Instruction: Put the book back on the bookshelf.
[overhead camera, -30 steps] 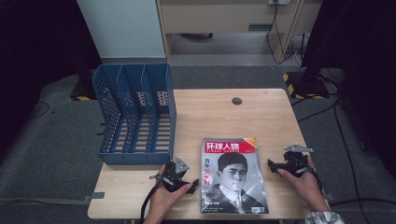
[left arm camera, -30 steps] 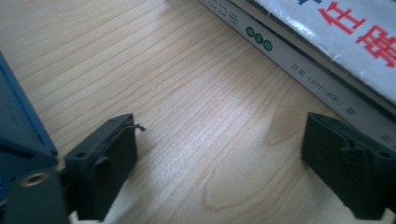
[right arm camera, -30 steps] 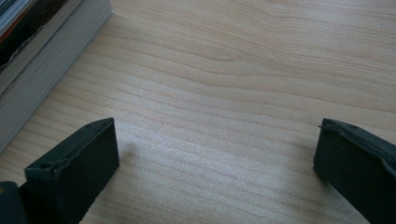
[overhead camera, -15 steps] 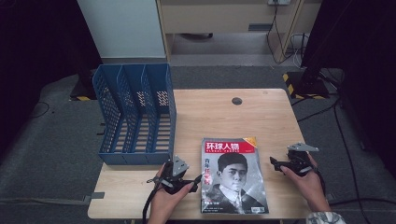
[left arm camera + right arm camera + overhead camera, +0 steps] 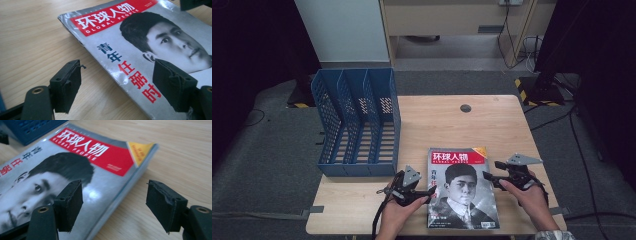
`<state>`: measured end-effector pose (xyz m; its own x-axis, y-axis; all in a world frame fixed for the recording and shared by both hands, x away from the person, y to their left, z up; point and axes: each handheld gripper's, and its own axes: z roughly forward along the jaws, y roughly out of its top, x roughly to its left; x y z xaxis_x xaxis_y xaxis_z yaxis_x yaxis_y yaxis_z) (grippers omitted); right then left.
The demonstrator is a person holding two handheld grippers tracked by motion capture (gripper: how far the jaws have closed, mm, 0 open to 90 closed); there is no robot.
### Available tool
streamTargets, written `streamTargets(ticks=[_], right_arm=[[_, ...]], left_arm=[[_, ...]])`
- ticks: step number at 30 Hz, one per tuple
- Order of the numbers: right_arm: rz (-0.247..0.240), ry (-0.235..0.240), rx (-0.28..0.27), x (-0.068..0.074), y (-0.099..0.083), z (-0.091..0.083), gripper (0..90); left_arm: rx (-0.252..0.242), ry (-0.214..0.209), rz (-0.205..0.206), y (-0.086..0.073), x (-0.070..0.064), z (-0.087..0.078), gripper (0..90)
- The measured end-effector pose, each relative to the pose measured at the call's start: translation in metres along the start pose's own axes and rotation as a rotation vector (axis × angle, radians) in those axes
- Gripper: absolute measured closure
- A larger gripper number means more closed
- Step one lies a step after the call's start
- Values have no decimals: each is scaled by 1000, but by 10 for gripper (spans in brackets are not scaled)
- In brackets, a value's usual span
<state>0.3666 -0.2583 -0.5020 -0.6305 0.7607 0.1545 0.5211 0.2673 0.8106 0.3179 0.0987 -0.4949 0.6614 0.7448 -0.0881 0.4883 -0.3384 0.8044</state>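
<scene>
A magazine with a red title band and a black-and-white portrait lies flat on the wooden table near its front edge. My left gripper is at the magazine's left edge. In the left gripper view it stands open, its jaws straddling that edge of the magazine low over the table. My right gripper is at the magazine's right edge. In the right gripper view it is open too, with the edge of the magazine between its jaws. Neither holds anything.
A blue three-slot file rack stands on the table's left side, its corner seen beyond the magazine. A round cable hole sits at the back centre. A person's hands hold both grippers from the front edge.
My right gripper has crept left, closer to the magazine's right edge. The left gripper and the magazine have hardly moved.
</scene>
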Motion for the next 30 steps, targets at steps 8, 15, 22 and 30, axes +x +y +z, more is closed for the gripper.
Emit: streamTargets(ticks=[8, 15, 22, 30], right_arm=[[-40, 17, 18, 9, 2, 10, 362], [-71, 39, 8, 12, 3, 14, 394], [-125, 40, 44, 20, 3, 22, 365], [-121, 46, 48, 21, 3, 24, 332]], left_arm=[[46, -7, 26, -4, -6, 9, 228], [39, 6, -1, -3, -3, 8, 231], [50, 2, -19, -1, 1, 12, 206], [64, -20, -93, -2, 12, 26, 139]])
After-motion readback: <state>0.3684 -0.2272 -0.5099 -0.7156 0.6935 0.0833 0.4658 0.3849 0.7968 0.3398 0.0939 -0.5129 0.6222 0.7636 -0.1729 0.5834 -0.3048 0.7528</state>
